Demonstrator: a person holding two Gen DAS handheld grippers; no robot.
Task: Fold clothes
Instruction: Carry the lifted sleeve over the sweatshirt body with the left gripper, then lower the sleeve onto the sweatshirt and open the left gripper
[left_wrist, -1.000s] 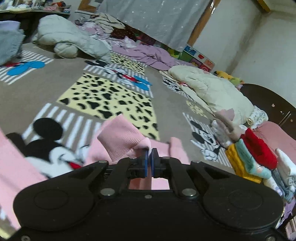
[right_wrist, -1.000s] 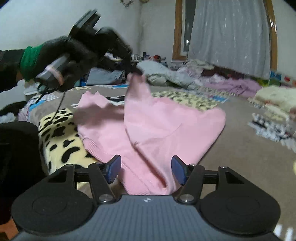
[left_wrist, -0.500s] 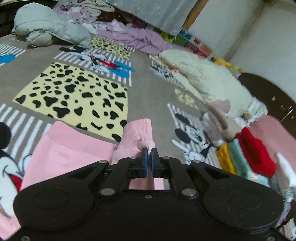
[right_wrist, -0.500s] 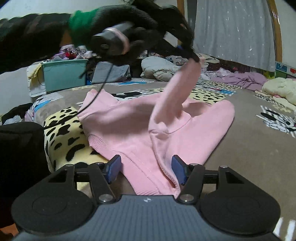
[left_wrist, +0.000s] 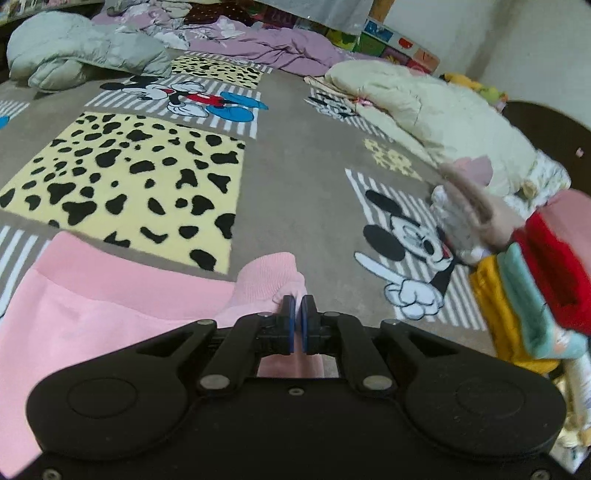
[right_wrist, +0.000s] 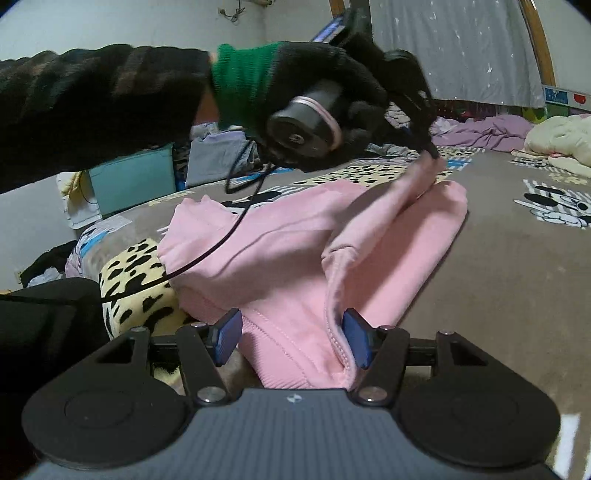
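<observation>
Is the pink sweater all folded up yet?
Not yet. The pink sweater is partly folded: the left gripper holds its sleeve over the body.

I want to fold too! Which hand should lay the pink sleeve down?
Left, probably. The left gripper is already shut on the pink sweater's cuff. The right gripper is open over the hem.

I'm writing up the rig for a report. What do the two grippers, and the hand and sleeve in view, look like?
Left gripper: black body with two round caps, silver screws, linkage arms and blue pads. Right gripper: the same, but with a ribbed grey top plate and a small white mark. The hand wears a black glove with a green cuff, below a dark fuzzy sleeve. A thin black cable hangs from the handle.
</observation>
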